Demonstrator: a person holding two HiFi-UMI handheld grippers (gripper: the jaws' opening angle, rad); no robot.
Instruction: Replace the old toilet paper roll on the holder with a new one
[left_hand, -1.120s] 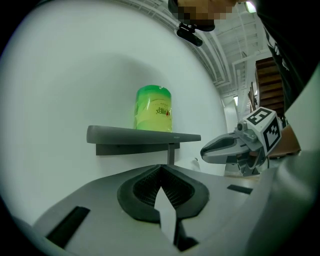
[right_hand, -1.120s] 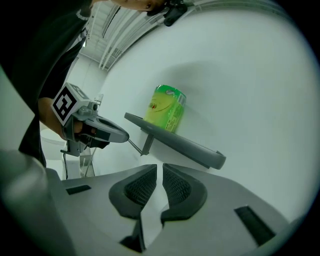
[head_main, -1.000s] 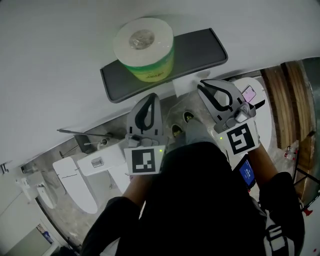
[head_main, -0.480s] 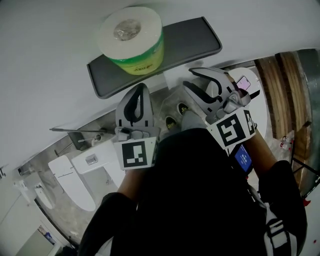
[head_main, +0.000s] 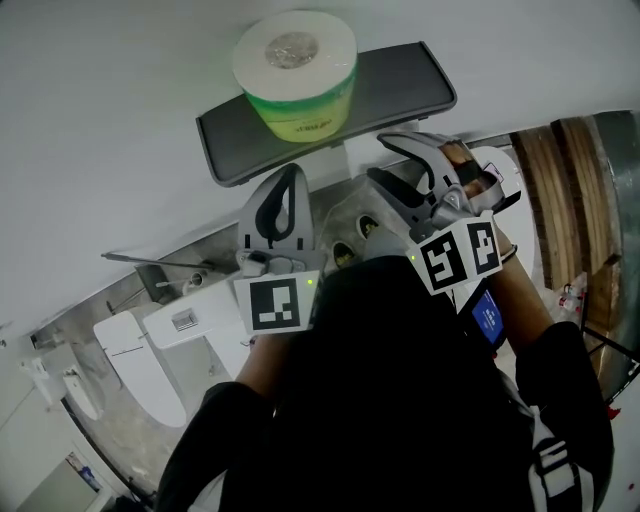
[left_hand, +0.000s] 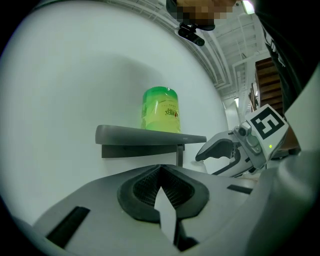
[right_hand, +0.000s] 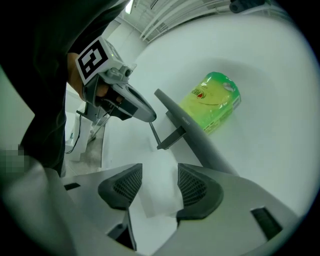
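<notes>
A new toilet paper roll in green wrapping stands upright on the dark grey holder shelf on the white wall; it also shows in the left gripper view and the right gripper view. Just below the shelf's front edge, my left gripper points level at the wall with its pads together. My right gripper sits to its right, tilted down. Its jaws have just been opening and stand apart. A thin white paper sheet hangs between the pads without being pressed. The old roll under the shelf is hidden.
White toilets and a metal bar lie far below at the left. Wooden boards run down the right side. The person's dark clothing fills the lower middle, with a blue screen by the right wrist.
The right gripper has rolled, so its marker cube now shows two faces, and its jaws stand wider apart. The left gripper has stayed nearly where it was.
</notes>
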